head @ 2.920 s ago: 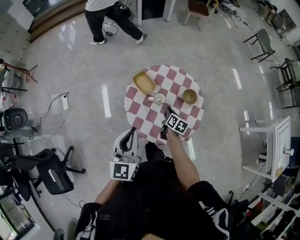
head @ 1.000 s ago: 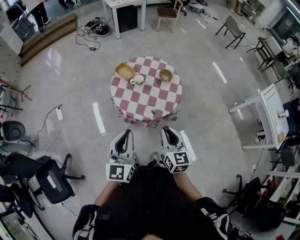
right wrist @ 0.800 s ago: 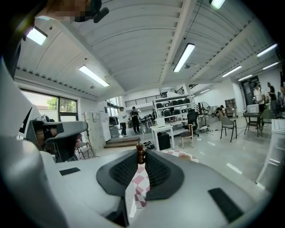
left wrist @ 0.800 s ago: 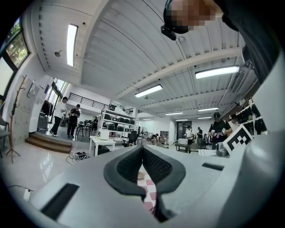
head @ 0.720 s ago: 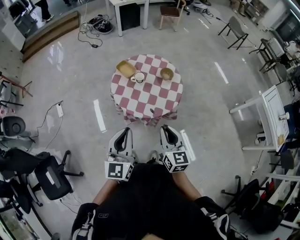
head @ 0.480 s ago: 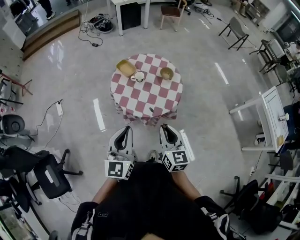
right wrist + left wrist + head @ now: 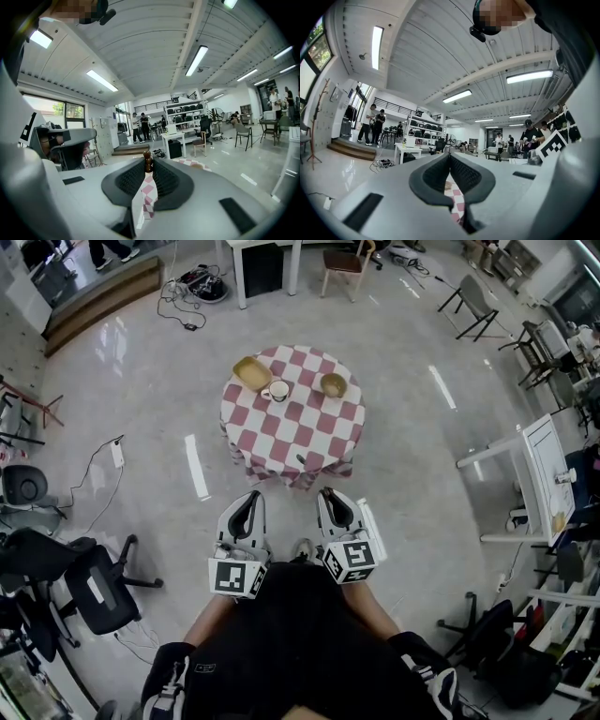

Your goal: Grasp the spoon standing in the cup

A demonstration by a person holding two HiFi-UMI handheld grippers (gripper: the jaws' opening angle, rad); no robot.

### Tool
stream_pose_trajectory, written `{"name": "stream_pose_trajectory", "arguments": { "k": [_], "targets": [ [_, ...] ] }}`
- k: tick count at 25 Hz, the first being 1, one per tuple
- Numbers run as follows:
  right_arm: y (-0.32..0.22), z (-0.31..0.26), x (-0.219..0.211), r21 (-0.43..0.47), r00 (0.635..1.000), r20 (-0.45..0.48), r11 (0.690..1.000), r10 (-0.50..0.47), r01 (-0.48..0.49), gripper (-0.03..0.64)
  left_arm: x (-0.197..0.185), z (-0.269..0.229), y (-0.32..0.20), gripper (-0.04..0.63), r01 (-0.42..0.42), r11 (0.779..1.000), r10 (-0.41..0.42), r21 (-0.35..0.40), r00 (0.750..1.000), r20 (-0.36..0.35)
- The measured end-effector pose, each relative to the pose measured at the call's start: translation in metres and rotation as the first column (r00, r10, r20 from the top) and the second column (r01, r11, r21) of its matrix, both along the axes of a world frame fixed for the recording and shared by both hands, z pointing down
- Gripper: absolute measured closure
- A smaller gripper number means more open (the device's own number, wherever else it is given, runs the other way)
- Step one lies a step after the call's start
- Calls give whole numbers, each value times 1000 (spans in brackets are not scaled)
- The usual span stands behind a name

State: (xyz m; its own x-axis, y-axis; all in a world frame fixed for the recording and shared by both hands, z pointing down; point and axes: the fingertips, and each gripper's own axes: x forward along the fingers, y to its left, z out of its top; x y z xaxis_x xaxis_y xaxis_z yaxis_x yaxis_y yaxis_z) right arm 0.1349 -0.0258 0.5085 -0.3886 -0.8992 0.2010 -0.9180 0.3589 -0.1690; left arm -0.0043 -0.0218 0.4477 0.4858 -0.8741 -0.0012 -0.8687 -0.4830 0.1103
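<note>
In the head view both grippers are held close to the body, well short of the round checkered table (image 7: 281, 432). The white cup (image 7: 278, 390) stands at the table's far side between two yellow bowls. My right gripper (image 7: 328, 495) is shut on a dark brown spoon (image 7: 147, 160), whose beaded end pokes out past the jaw tips (image 7: 149, 165); in the head view the spoon (image 7: 300, 460) shows as a small dark stick above the gripper. My left gripper (image 7: 248, 499) is shut with nothing in it, its pads meeting at the tips (image 7: 450, 157).
A shallow yellow bowl (image 7: 248, 373) and a round bowl (image 7: 332, 384) flank the cup. A black office chair (image 7: 94, 592) stands at the left, a white side table (image 7: 542, 474) at the right, a white desk (image 7: 262, 251) and wooden chair (image 7: 342, 263) beyond. People stand far off.
Nearly three seconds ago my right gripper was over the table by the cup. Now both grippers are back at the body, away from the table. Over the last second nothing much moves.
</note>
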Motion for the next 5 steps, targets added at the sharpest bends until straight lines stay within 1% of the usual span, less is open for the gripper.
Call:
{"name": "stream_pose_trajectory", "arguments": {
  "k": [5],
  "targets": [
    [-1, 2, -3, -3, 1000, -4, 1000, -6, 6, 552, -2, 2, -1, 586, 1, 1000, -1, -3, 1000, -4]
  ]
}}
